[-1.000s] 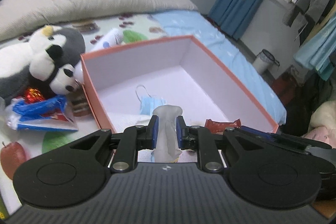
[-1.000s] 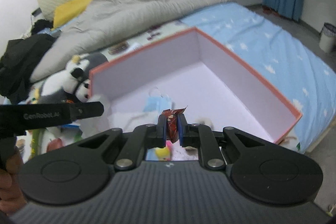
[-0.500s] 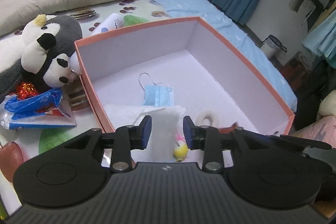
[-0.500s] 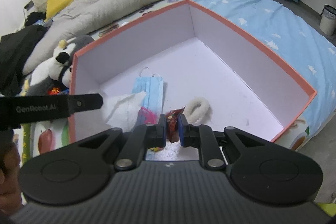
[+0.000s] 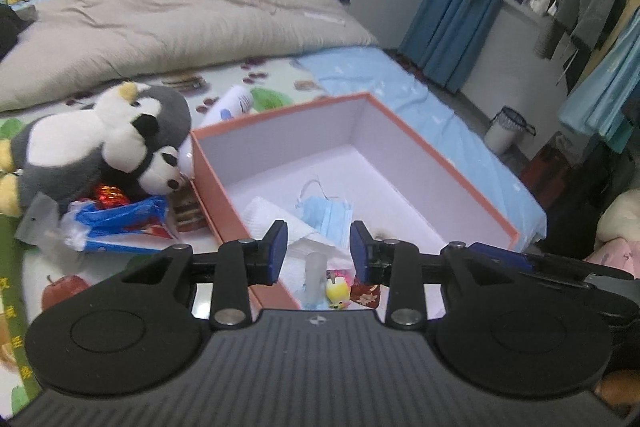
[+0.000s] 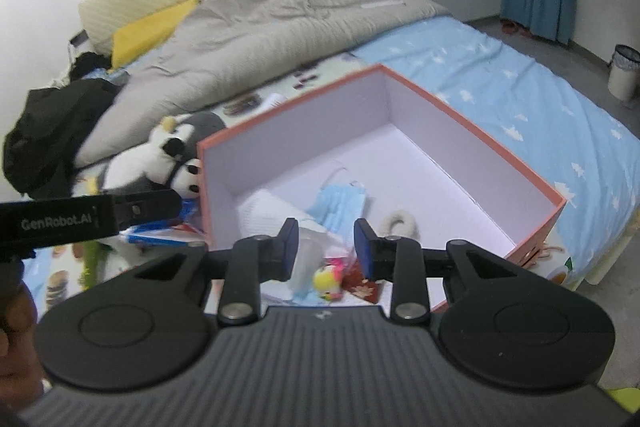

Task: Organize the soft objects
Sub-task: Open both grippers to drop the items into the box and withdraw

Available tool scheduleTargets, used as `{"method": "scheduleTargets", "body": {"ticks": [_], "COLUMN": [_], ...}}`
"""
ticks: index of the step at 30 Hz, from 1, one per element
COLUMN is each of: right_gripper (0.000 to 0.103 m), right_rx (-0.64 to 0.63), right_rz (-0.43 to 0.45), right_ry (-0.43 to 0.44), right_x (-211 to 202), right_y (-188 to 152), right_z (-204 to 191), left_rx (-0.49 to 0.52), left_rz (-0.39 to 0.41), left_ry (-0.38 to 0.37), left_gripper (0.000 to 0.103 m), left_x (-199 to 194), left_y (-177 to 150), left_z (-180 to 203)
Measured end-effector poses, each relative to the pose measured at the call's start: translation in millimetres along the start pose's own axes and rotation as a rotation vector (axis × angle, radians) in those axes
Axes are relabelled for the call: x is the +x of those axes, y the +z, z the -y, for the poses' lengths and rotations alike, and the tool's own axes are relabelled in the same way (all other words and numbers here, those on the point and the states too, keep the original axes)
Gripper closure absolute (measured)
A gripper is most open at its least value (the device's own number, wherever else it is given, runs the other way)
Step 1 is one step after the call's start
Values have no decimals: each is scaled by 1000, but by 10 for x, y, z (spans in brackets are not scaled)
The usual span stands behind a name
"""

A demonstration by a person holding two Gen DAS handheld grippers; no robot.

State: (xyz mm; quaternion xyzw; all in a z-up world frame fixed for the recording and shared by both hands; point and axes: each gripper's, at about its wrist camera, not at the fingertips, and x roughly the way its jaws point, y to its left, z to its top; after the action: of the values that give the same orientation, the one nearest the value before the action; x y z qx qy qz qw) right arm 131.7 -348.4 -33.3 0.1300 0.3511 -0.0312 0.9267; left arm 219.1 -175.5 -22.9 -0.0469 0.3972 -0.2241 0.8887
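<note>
An orange box with a white inside lies on the bed. In it are a blue face mask, a white cloth, a white ring, a small yellow toy, a pale translucent piece and a red wrapper. My left gripper hangs open above the box's near corner, holding nothing. My right gripper is also above that corner. Its jaws are opening, with nothing between the pads.
A grey and white penguin plush leans on the box's left wall. Beside it lie a blue packet and a red foil sweet. A grey duvet covers the far bed. Clothes hang at the right.
The left gripper opened and let the pale piece drop into the box. The right gripper let go of the red wrapper. Both grippers rose and drew back from the box.
</note>
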Motion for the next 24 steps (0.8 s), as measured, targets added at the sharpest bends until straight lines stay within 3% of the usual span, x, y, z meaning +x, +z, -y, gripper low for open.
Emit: {"method": "scheduleTargets", "body": {"ticks": [11, 24], "right_gripper": [69, 68], "right_rx": [-48, -123], "right_rz": [90, 105], "right_ry": [79, 166], "right_x": [-567, -816], "right_y": [-140, -514], "right_z": [-330, -690], "left_rx": [-21, -84], "left_rz": [114, 177], "left_ry": [44, 112], "left_gripper": [63, 63], "left_x": [-871, -1377], "left_y": [-319, -863], "left_z": [-189, -572]}}
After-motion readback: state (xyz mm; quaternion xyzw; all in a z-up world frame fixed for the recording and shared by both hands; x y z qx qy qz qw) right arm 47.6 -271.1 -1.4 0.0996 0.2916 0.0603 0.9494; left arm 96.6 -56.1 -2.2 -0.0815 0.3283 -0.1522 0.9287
